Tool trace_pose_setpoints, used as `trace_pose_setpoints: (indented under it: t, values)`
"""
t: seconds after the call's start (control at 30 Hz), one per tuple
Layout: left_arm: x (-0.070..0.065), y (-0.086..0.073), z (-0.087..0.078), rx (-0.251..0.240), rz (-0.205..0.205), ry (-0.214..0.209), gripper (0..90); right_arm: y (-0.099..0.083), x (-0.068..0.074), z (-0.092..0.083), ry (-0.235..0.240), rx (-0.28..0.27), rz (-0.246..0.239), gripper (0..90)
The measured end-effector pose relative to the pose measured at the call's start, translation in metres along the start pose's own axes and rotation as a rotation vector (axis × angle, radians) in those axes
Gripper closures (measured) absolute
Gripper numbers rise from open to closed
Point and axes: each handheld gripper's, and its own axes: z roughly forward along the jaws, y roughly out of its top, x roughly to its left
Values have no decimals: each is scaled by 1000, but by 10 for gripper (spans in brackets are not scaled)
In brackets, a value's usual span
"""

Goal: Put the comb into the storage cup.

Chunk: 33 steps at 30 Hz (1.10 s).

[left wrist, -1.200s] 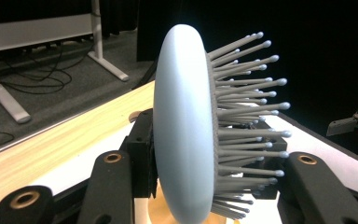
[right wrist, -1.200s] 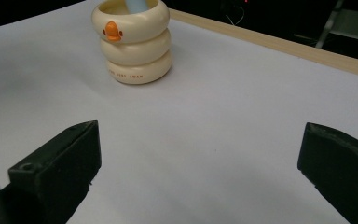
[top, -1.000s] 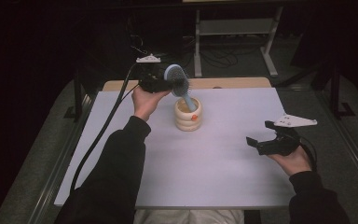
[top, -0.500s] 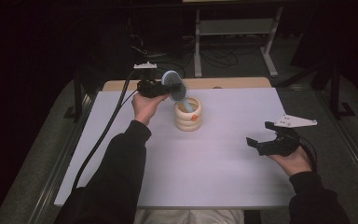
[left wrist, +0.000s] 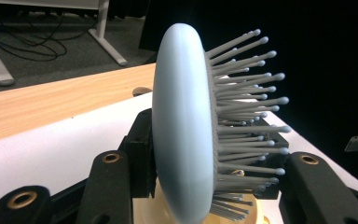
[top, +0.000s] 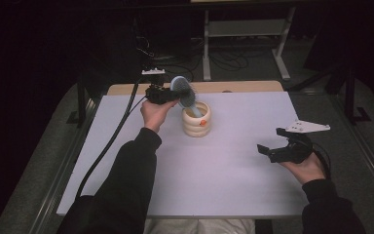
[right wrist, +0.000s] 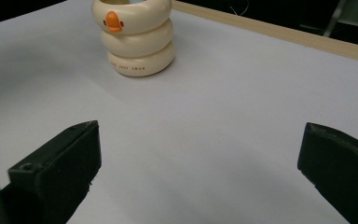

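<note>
- Dark room all around, with the metal legs of a stand (top: 243, 44) and loose cables (top: 185, 66) on the floor beyond the far edge of the table.
- White table top (top: 233, 170) lies under both claws; a strip of bare wood (top: 253, 87) runs along its far edge.
- Person's two dark sleeves (top: 126, 180) come in from the near side, one hand on each claw.
- Left claw (top: 168, 95) is held up over the far middle of the table, with a thick black cable (top: 112, 136) trailing back from it toward the person.
- Left claw's jaws are closed partway around a pale blue hairbrush (left wrist: 186, 130), one jaw against its smooth back and the other on the bristle side.
- Hairbrush head stands up between those jaws, and its grey ball-tipped bristles (left wrist: 247, 102) point sideways.
- Cream cup (top: 196, 118), shaped like three stacked rings with a small orange beak on its side, stands just below and in front of the left claw; the brush's lower end reaches down into its mouth.
- Right claw (top: 275, 150) hovers low over the near right of the table, well apart from the cup, which stands far ahead of it.
- Right claw's jaws are spread wide with only bare table between them.
</note>
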Motion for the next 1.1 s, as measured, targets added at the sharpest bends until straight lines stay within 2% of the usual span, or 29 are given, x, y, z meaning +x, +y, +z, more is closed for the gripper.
trace_pose_setpoints:
  t: [0.17,0.3,0.4,0.47,0.53,0.57,0.63,0.73,0.8,0.9,0.97,1.03,1.1]
  values:
    - [6,-2,-3,-2,-17,-9,482,-1,0,0,-3,4,2,0]
    - [10,-5,-10,-18,-2,-23,430,-1,0,1,-6,5,0,0]
    - [12,-5,-17,-43,-2,-30,348,-1,0,1,-6,5,-1,0]
    - [11,-4,-21,-53,22,-24,303,-1,0,1,-7,7,-4,0]
    - [8,-5,-26,-71,64,12,243,-1,-1,1,-7,9,-6,0]
    - [7,-4,-28,-73,70,13,202,-1,-1,1,-8,11,-5,0]
    - [7,-4,-30,-62,75,17,109,-1,-1,1,-12,16,-7,0]
    - [5,-3,-34,-37,124,64,0,-2,0,3,-14,29,-11,0]
    - [2,-4,-40,-53,170,90,0,-1,0,4,-12,33,-17,0]
    - [2,-4,-47,-46,198,77,0,-1,1,5,-12,37,-18,0]
    - [1,-5,-52,-40,223,89,0,-1,1,6,-13,39,-19,0]
    - [-1,-7,-59,-59,256,110,0,-1,2,6,-14,41,-22,0]
    - [-2,-9,-66,-72,267,105,0,-1,2,6,-16,43,-23,0]
